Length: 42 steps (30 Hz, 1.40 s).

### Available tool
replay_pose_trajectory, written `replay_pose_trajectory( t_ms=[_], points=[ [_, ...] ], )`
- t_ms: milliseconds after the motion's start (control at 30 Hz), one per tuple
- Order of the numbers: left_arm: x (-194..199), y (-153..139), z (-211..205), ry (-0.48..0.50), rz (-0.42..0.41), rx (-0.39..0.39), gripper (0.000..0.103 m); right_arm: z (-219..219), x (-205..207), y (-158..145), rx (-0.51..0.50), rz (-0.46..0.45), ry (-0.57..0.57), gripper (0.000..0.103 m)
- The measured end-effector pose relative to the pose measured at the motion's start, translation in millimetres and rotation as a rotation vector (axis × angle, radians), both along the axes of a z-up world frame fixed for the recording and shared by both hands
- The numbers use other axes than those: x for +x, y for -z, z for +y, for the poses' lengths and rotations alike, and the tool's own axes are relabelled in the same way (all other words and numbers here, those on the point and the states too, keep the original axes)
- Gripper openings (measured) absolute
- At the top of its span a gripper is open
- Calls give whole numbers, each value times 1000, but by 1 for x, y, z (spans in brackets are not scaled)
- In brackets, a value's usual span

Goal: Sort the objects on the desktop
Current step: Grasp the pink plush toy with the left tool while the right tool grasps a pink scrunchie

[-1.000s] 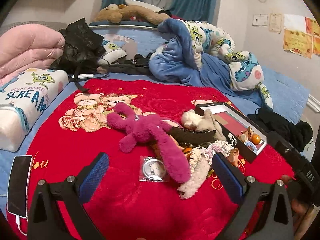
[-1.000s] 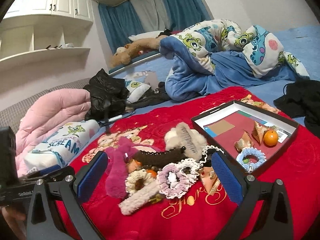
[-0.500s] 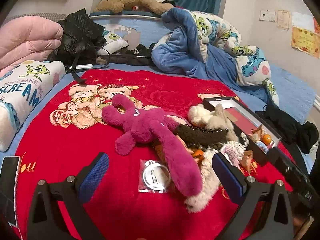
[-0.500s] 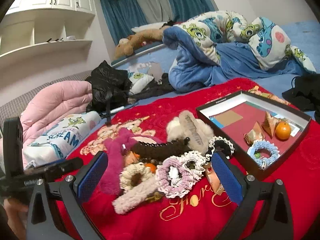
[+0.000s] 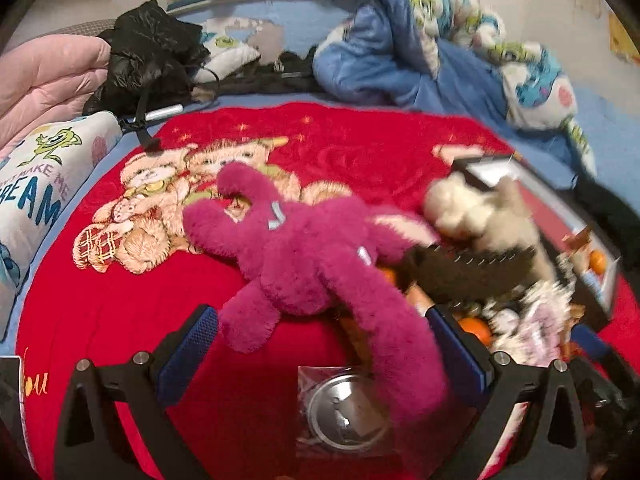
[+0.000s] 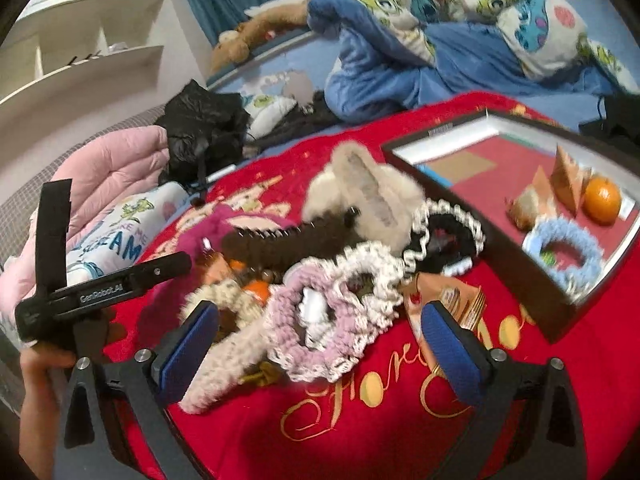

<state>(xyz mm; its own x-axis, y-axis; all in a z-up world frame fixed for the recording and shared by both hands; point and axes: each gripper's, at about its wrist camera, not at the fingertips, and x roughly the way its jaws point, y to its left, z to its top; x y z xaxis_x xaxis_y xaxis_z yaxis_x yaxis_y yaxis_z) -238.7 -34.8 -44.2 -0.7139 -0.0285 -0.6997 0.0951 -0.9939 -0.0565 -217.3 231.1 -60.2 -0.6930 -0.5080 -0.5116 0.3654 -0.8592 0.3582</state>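
Observation:
A magenta plush toy (image 5: 304, 256) lies on the red blanket, one long limb reaching between the fingers of my open left gripper (image 5: 324, 348). A bagged metal disc (image 5: 344, 412) lies just below. My open right gripper (image 6: 320, 336) straddles a pink-and-white crocheted scrunchie (image 6: 336, 312) in a pile with a dark brown hair clip (image 6: 288, 240), a beige fluffy clip (image 6: 368, 196) and a black-and-white scrunchie (image 6: 444, 236). A black box (image 6: 532, 280) at right holds an orange (image 6: 602, 199), a blue scrunchie (image 6: 564, 252) and folded paper pieces. The left gripper's body (image 6: 100, 284) shows at the right view's left.
A red blanket (image 5: 120, 300) covers the bed. A white printed pillow (image 5: 36, 184), pink duvet (image 5: 48, 80) and black bag (image 5: 148, 52) lie at left. A blue rumpled blanket (image 5: 400, 52) lies behind. White shelves (image 6: 80, 40) stand at far left.
Both grippers have moved forward and lower toward the pile. The magenta plush limb now lies between the left fingers; the pink scrunchie now sits between the right fingers.

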Motion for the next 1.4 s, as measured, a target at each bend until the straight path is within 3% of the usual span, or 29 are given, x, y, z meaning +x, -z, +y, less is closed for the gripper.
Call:
replay_pose_trajectory(
  t_ms=[100,233,300,367,400,433,533,567,600,667,700,1033,1267,1400],
  points=[
    [6,7,3,-2,47,-7,103,-1,-1,4,-4,-3,-8,100],
    [10,15,1,-21,55,5,102,5,-2,7,-39,-6,1,87],
    [10,20,-1,-15,40,39,95,10,-3,8,-70,-14,6,78],
    [11,21,-4,-6,38,79,78,14,-2,9,-95,-16,10,62],
    [12,22,-4,-3,39,87,75,14,-1,8,-107,-13,5,58],
    [13,23,-5,3,42,95,65,15,2,8,-120,-6,-3,54],
    [15,29,-2,40,38,121,31,16,9,4,-143,30,-32,51],
    [17,32,2,51,40,115,28,14,9,4,-129,25,-32,49],
    [19,32,5,52,48,99,27,9,5,7,-94,-4,-28,48],
    [23,30,11,56,69,69,26,0,-3,14,-22,-60,2,27],
    [24,30,12,53,70,62,26,-4,-6,17,4,-80,11,24],
    [43,28,3,19,148,92,25,-7,-11,22,-2,-106,-11,15],
    [67,21,5,13,214,83,24,1,-3,19,-51,-72,-29,13],
    [88,20,-4,-27,244,129,24,8,0,18,-88,-67,-28,12]
  ],
)
